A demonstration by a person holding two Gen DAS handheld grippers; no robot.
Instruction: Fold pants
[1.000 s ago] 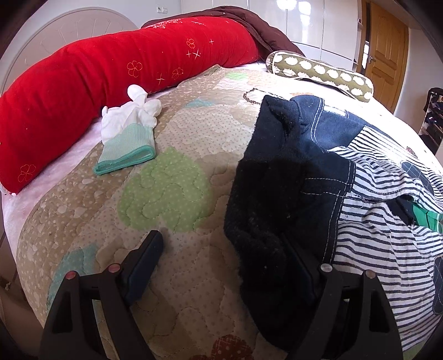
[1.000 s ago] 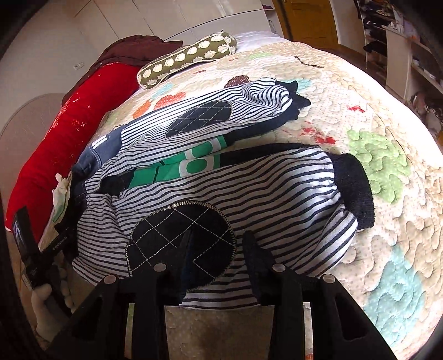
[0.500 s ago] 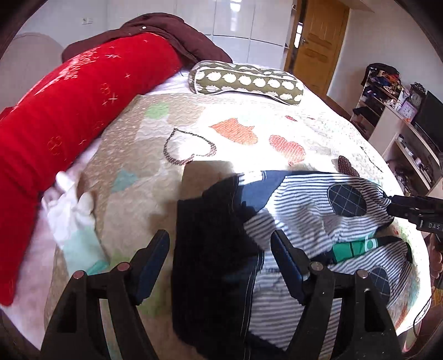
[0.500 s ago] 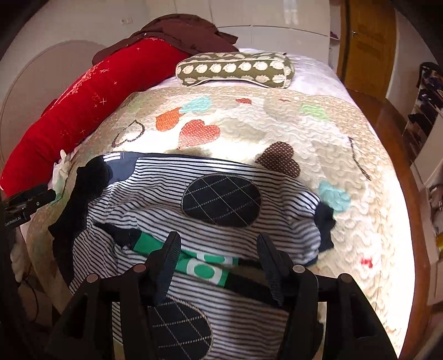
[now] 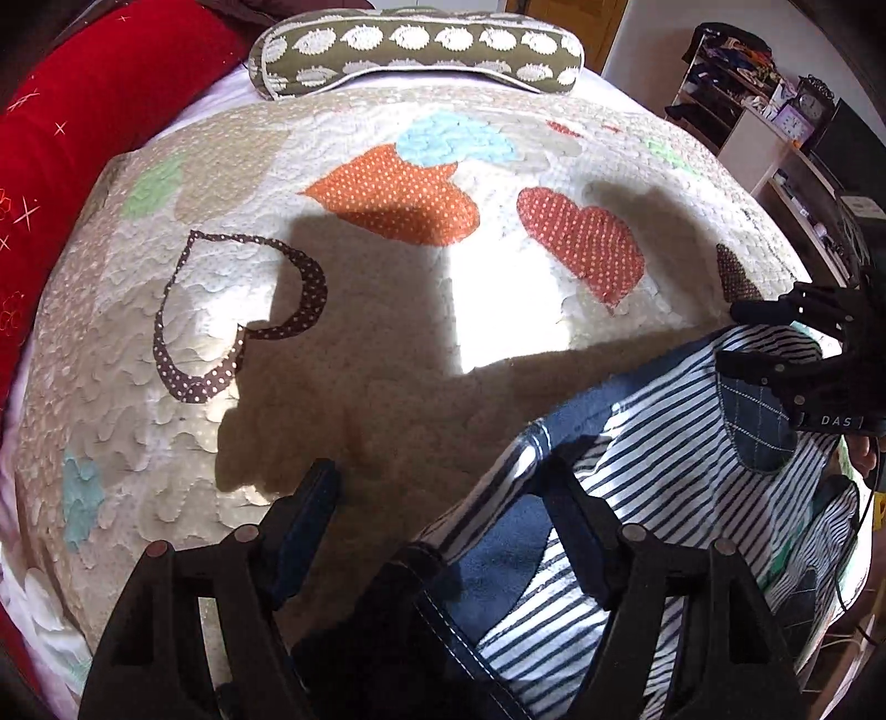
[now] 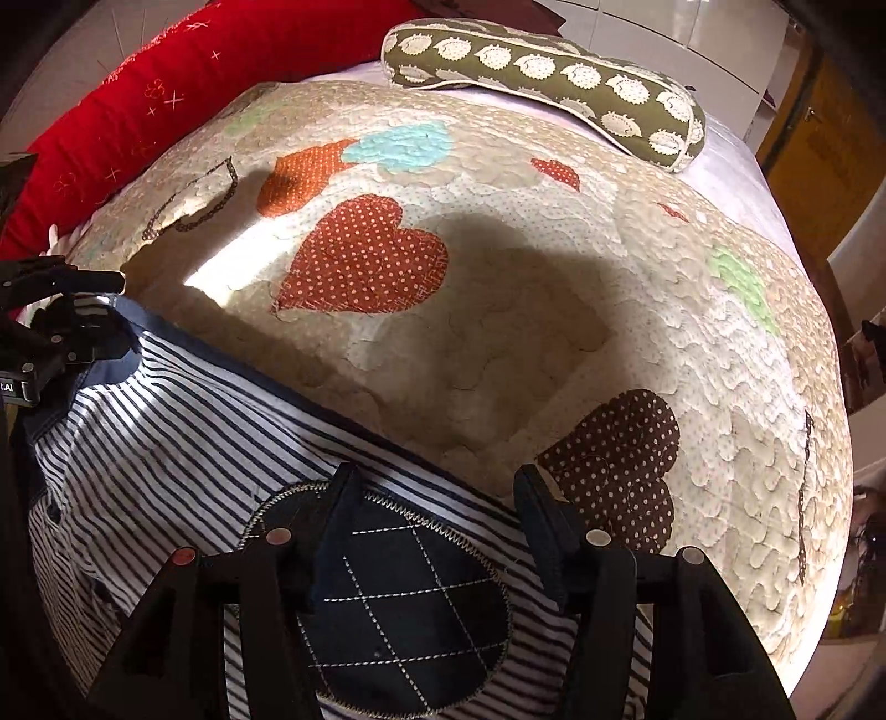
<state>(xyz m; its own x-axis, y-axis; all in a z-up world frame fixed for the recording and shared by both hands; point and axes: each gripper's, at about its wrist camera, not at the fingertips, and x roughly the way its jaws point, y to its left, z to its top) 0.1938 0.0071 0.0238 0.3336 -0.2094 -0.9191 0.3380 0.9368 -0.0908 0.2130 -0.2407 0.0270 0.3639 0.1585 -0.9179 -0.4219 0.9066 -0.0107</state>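
While both hands swing from bed's near edge toward far side, left gripper point(image 5: 443, 531) and right gripper point(image 6: 437, 515) hang wide, holding nothing; striped pants point(image 6: 166, 443) lie flat on quilt point(image 6: 498, 332); next fold pending.

Bed covered by beige quilt point(image 5: 387, 387) with heart patches; sunlight patch across its middle. Long red bolster point(image 5: 83, 111) along left edge, olive patterned pillow point(image 5: 415, 47) at head. Wooden door point(image 6: 819, 166), white glossy cabinets point(image 6: 692, 33), cluttered shelves point(image 5: 742, 83) at right.
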